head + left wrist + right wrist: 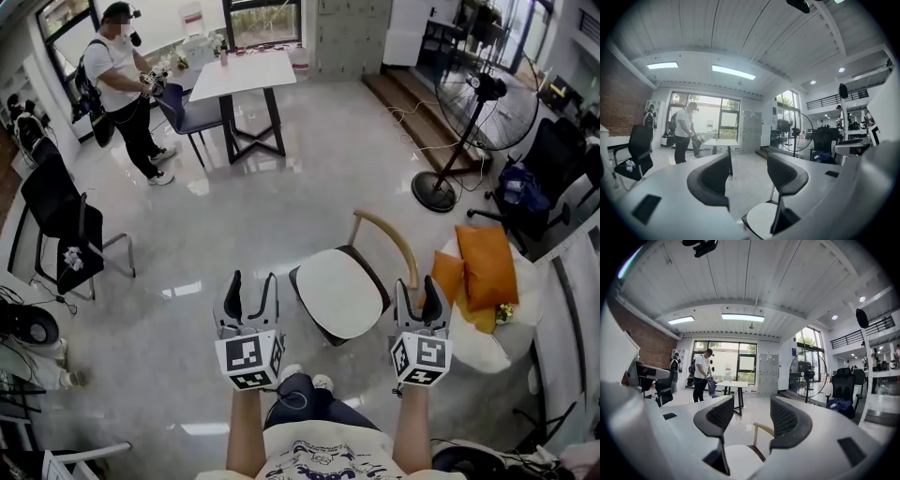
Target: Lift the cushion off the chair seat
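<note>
Left claw (253, 278) and right claw (415, 281), both released and empty, flanking chair (386, 234). White cushion (339, 292) flat on seat, partly hidden behind jaws in both gripper views. Farther off, worktop (246, 73) and person (122, 84).

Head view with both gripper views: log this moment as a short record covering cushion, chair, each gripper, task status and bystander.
cushion: white, lying flat on the chair seat
chair: curved wooden backrest, stands between the two grippers
left gripper: jaws apart, empty, left of the chair
right gripper: jaws apart, empty, right of the chair
task status: cushion not yet touched
bystander: person standing by the far table
</note>
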